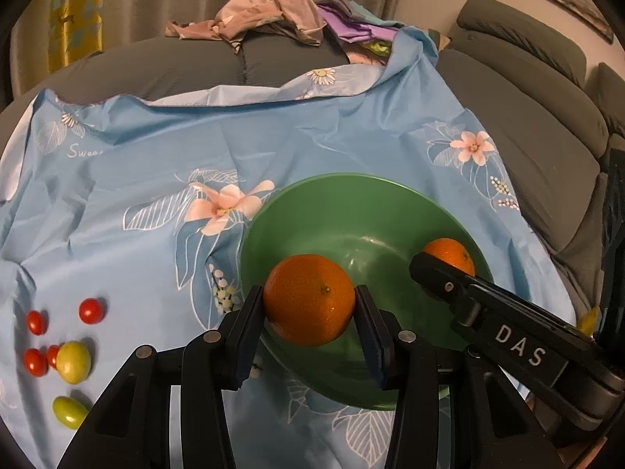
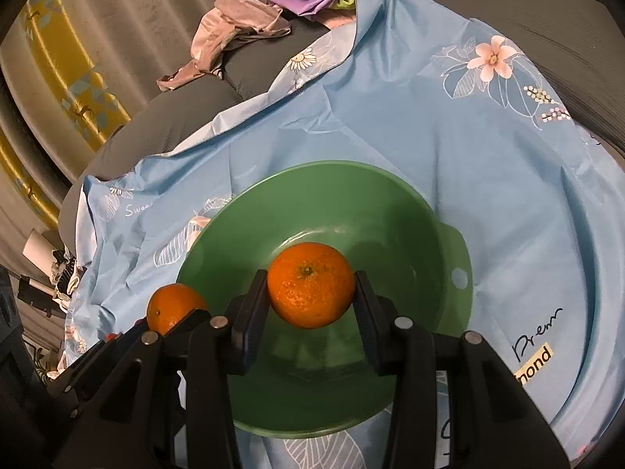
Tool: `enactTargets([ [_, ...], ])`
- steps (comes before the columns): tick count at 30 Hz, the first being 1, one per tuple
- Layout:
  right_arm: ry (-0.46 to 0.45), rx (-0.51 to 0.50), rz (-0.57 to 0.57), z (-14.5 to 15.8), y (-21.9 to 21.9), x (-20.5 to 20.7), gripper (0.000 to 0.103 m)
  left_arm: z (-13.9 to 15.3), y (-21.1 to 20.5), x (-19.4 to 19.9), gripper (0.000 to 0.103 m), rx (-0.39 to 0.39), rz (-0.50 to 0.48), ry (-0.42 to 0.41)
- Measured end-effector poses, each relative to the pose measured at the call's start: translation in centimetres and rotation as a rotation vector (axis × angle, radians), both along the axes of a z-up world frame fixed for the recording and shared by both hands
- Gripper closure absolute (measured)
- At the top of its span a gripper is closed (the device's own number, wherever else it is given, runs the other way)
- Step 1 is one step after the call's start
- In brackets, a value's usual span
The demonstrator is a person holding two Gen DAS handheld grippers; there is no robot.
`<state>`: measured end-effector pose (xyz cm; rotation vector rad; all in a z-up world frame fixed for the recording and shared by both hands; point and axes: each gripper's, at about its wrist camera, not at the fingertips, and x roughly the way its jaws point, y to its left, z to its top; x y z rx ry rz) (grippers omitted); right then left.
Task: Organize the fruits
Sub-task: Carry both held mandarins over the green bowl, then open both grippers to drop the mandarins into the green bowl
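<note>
Each gripper grasps one round, glossy orange. The left gripper (image 1: pixel 308 312) has its fingers clenched on an orange (image 1: pixel 308 299) above the green bowl's (image 1: pixel 332 211) near rim. The right gripper (image 2: pixel 310 305) clamps a second orange (image 2: pixel 310 283) over the bowl's hollow. Small red tomatoes (image 1: pixel 90 310) and yellow-green fruits (image 1: pixel 73 361) lie loose on the blue flowered cloth (image 1: pixel 156 265).

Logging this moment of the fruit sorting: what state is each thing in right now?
Left tongs: shut on an orange, above the bowl.
Right tongs: shut on a second orange, above the bowl.
Left orange: held, not yet dropped.
Right orange: held, not yet dropped.
Green bowl: upright, nothing resting inside.
Small tomatoes: loose on the cloth.
Blue cloth: spread out, wrinkled.
</note>
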<state>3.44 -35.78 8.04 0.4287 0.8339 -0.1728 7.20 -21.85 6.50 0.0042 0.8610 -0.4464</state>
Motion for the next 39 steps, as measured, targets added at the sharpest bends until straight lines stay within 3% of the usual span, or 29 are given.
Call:
enactTargets([
  [31, 0.047, -0.030, -0.034, -0.90, -0.47, 0.23, 0.060, -0.70, -0.80, 0.06, 0.057, 0.021, -0.024, 0.008],
  [36, 0.048, -0.042, -0.046, -0.73, -0.55, 0.09, 0.057, -0.61, -0.85, 0.03, 0.057, 0.014, -0.034, 0.035],
  [39, 0.023, -0.042, -0.058, -0.28, -0.77, -0.35, 0.043, 0.05, -0.78, -0.49, 0.057, 0.011, -0.048, 0.015],
])
